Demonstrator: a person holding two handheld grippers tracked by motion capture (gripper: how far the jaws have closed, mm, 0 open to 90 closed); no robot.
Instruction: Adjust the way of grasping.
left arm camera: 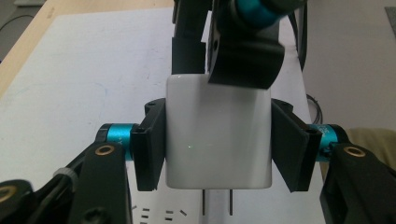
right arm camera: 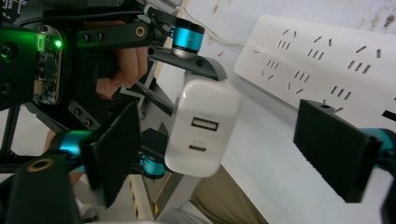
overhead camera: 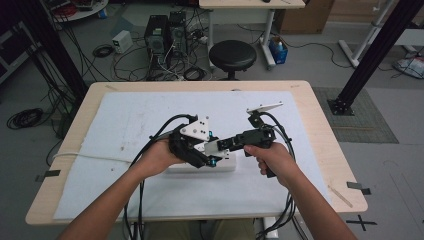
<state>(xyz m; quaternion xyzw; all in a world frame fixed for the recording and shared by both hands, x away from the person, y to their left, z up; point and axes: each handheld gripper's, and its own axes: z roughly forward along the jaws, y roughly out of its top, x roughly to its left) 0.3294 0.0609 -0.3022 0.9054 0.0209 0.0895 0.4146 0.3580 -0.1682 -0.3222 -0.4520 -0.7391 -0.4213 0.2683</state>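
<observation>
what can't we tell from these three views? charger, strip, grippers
- High view: the white charger is hidden behind the left gripper and right gripper, so no grip detail there.
- Left gripper view: the charger's prongs are cut off by the bottom edge; whether they touch the power strip cannot be told.
- Right gripper view: markings by the charger's two ports are too faint to read.
- Right gripper view: the strip runs off the right edge.

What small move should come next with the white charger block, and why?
Probably close the right hand-held gripper on the white square charger block: its jaws flank the block without touching, while the left hand-held gripper clamps it, prongs above the white power strip.
</observation>
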